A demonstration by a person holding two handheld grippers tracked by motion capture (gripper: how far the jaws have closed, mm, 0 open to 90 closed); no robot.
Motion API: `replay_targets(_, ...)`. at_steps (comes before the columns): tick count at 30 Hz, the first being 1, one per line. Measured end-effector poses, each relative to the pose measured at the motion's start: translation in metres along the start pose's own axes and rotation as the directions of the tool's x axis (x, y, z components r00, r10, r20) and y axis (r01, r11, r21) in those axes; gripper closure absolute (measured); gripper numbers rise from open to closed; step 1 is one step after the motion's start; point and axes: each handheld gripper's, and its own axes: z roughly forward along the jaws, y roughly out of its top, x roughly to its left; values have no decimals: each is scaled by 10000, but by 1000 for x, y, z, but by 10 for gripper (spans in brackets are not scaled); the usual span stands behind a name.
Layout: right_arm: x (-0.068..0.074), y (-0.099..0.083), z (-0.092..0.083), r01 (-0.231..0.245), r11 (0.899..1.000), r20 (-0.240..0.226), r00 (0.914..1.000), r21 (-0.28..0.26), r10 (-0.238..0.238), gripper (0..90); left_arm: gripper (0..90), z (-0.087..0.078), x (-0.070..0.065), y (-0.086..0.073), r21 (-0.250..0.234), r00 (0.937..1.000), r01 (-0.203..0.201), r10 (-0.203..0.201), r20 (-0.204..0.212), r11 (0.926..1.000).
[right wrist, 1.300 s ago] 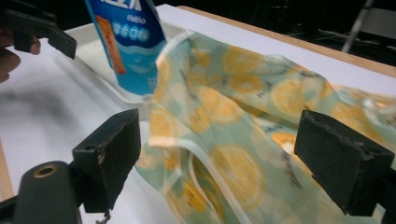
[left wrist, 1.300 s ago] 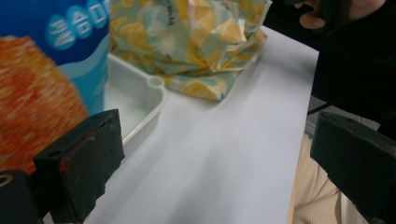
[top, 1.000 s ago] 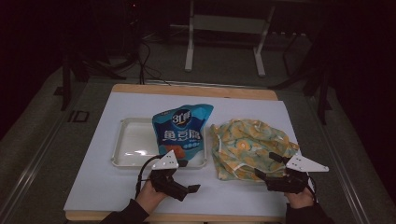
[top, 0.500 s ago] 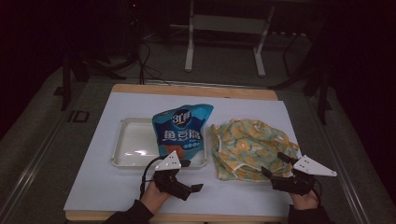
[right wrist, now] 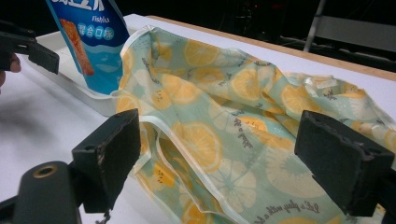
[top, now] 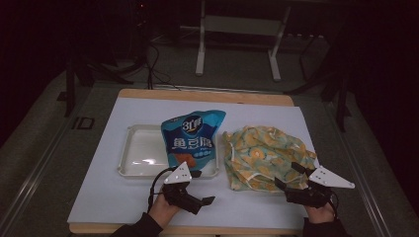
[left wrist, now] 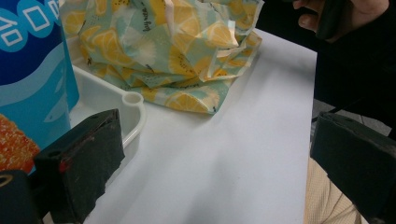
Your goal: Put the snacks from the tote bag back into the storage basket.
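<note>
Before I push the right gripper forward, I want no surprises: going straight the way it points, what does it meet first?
Most likely the lemon-print cloth bag: it lies right ahead between the open jaws of the right gripper, its near edge already close.

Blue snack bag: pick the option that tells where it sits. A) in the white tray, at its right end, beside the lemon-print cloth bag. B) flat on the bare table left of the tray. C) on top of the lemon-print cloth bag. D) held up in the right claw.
A: the blue snack bag rests in the white tray at its right end, with the lemon-print cloth bag just beside it.
</note>
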Motion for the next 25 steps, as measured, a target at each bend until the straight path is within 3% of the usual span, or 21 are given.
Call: replay_targets(25, -1, -3, 0, -63, 9999, 28, 10000, -133, 64, 144, 32, 0, -3, -6, 31, 9998, -178, 178, -84, 9998)
